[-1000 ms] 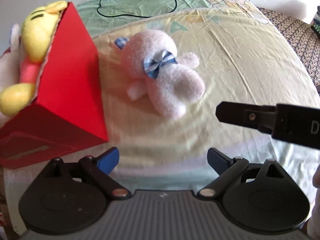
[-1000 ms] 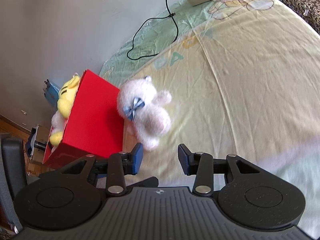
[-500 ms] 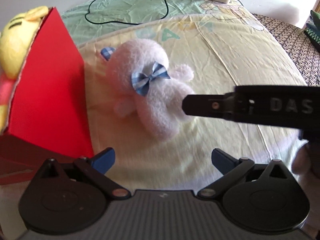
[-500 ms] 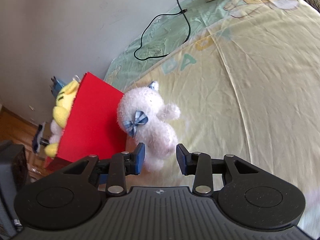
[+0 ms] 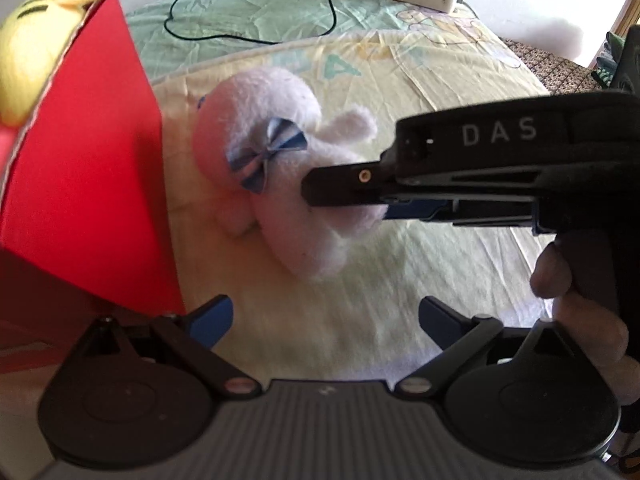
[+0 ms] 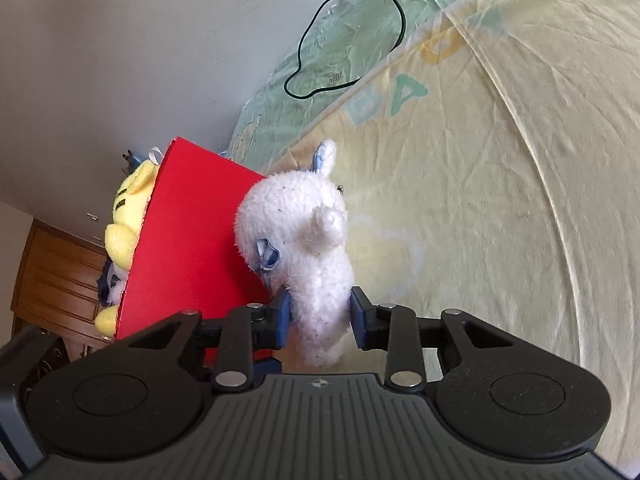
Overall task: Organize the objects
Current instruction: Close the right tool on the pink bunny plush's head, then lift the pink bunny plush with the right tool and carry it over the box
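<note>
Right wrist view: the white plush [image 6: 316,264], half a second ago merely approached, is now pinched between the right gripper [image 6: 320,314] pads; boxing can follow; the left gripper [image 5: 324,316] is held wide, empty.

Both tools are matte black: the left gripper [image 5: 325,315] and right gripper [image 6: 320,316] each have a ribbed housing, round discs at 4 and 8 o'clock, silver pivot screws and blue finger pads [image 5: 212,318]. White "DAS" lettering marks the right gripper's side, seen at 3 o'clock in the left wrist view.

Both views are brightly lit by daylight (strongest at upper right); the plush [image 5: 288,184] is softened by blur, and edges are bent by fisheye distortion.
</note>
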Demonstrator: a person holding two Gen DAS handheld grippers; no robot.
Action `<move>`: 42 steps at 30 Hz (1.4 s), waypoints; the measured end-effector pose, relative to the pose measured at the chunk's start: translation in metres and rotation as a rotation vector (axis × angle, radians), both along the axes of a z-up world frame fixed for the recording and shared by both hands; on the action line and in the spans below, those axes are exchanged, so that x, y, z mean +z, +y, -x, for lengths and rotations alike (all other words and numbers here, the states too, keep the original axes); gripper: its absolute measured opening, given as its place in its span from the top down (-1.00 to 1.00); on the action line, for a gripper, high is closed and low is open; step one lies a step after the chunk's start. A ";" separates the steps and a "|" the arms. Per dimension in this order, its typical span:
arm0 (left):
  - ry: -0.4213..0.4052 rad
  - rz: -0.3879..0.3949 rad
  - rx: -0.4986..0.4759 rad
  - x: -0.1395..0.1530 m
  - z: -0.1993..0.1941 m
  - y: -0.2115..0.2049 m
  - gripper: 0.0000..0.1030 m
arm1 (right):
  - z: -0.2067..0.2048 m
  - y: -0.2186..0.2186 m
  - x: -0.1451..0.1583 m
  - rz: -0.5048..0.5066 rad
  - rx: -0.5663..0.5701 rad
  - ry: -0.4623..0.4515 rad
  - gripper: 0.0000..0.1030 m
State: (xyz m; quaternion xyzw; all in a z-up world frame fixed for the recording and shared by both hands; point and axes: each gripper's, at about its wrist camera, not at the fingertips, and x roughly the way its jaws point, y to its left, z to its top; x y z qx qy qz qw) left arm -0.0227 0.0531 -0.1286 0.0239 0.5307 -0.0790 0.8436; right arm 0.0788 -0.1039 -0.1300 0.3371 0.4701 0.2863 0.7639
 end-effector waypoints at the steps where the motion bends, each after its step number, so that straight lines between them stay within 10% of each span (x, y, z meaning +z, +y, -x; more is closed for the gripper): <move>1: -0.009 0.004 -0.005 0.001 0.002 0.000 -0.92 | 0.001 -0.001 0.000 -0.002 -0.001 0.001 0.39; 13: -0.037 0.086 -0.080 0.015 0.021 0.005 -0.92 | 0.041 -0.028 0.007 -0.082 -0.008 0.104 0.40; 23: -0.024 0.117 -0.068 0.013 0.016 0.004 -0.93 | 0.050 -0.041 0.021 -0.004 -0.002 0.038 -0.10; 42: -0.027 0.129 -0.060 0.006 -0.011 -0.010 -0.85 | 0.014 -0.026 -0.005 -0.103 0.022 0.091 -0.02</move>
